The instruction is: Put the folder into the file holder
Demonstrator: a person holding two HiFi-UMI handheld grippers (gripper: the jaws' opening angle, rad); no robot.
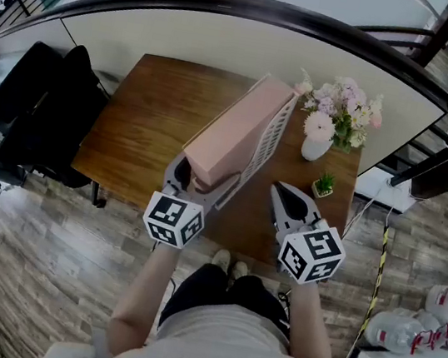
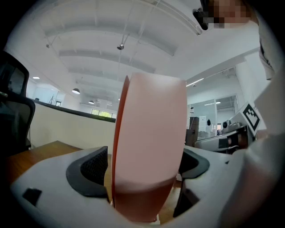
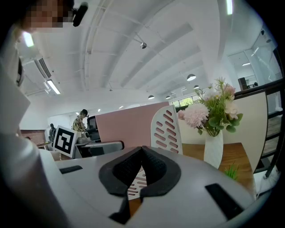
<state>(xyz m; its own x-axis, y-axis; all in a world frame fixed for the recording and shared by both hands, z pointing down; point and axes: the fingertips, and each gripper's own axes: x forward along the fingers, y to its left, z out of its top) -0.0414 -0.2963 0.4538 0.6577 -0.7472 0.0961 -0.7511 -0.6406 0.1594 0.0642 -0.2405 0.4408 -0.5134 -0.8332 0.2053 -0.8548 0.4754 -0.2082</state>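
Pink folder [image 1: 229, 137] stands in the white file holder [image 1: 271, 135] on the wood tabletop [image 1: 154, 112]. Your left tongs [image 2: 144, 167] are spread wide w/ the folder's near end between them; there's a gap at the left pad, so no squeeze. Your right tongs [image 3: 141, 167] are fully closed, pads together, nothing in them, near the holder's right side, not touching.

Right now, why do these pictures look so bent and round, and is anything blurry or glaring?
Head view: the wide lens bends the partition rail into an arc; light is even, without hard shadows. Left gripper view: dark rounded corners; the pink folder is so close it looks soft, its lower end shaded. Right gripper view: same dark corners; ceiling lights glare, flowers look fairly sharp.
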